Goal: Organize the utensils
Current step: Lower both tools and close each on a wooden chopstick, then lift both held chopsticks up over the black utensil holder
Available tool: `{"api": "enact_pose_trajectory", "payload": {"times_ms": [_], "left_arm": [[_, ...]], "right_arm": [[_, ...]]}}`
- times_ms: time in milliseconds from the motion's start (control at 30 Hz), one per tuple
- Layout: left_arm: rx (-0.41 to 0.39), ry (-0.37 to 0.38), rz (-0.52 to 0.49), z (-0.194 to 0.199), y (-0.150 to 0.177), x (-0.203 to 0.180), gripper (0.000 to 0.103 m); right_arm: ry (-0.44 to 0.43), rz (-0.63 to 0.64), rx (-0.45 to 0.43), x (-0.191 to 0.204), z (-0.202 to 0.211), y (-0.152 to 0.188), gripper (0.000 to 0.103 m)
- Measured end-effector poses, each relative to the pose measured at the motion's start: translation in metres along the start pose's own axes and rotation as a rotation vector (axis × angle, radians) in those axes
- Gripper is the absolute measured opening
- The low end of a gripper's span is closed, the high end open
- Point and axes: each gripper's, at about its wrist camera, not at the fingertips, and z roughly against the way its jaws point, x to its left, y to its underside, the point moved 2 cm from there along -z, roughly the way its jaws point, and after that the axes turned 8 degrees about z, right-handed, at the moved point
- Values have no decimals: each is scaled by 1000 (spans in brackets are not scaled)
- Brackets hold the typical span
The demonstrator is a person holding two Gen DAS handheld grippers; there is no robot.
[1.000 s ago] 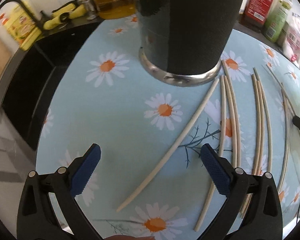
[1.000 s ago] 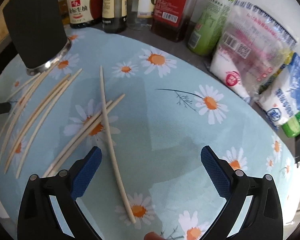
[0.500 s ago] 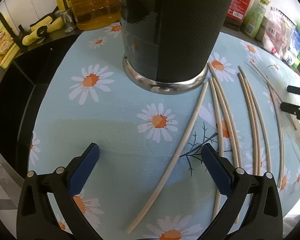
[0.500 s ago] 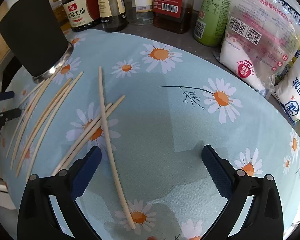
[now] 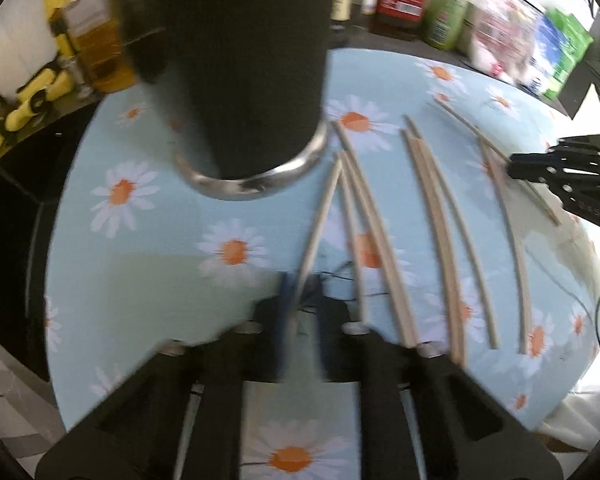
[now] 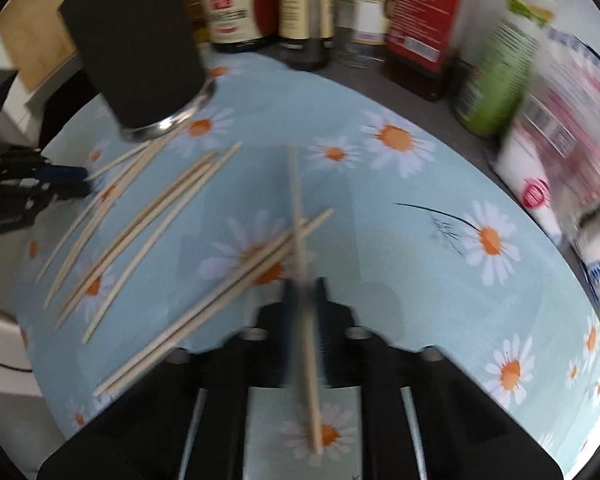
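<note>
In the left wrist view, the left gripper points steeply down at a round worktop covered in a pale blue daisy-print cloth. Its jaws are pressed together on the near end of one pale wooden chopstick, which runs from between the blue pads up toward the steel-rimmed base of a black cylindrical utensil holder. More chopsticks lie loose in a fan to the right of it, flat on the cloth. At the right edge the right gripper reaches in over the farthest sticks. Bottles and food packets stand blurred behind the worktop.

In the right wrist view, the right gripper has its jaws pinched on a single chopstick that crosses over a pair of others lying slantwise. A further group lies to the left, near the utensil holder. The left gripper shows at the left edge. Sauce bottles line the back.
</note>
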Motion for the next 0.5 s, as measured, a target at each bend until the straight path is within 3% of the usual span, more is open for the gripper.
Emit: {"api": "enact_pose_trajectory", "payload": {"times_ms": [233,333,500], "left_arm": [[37,25,79,5,12,2,5],[14,23,108,13,25,0,5],[-78,-19,141,42,37,3,5]], "right_arm": [[-132,-132,-77,-6,15,19,5],[-204,-154,-149,-3,32,23,5],[-247,-74,-268,12,60,2,5]]}}
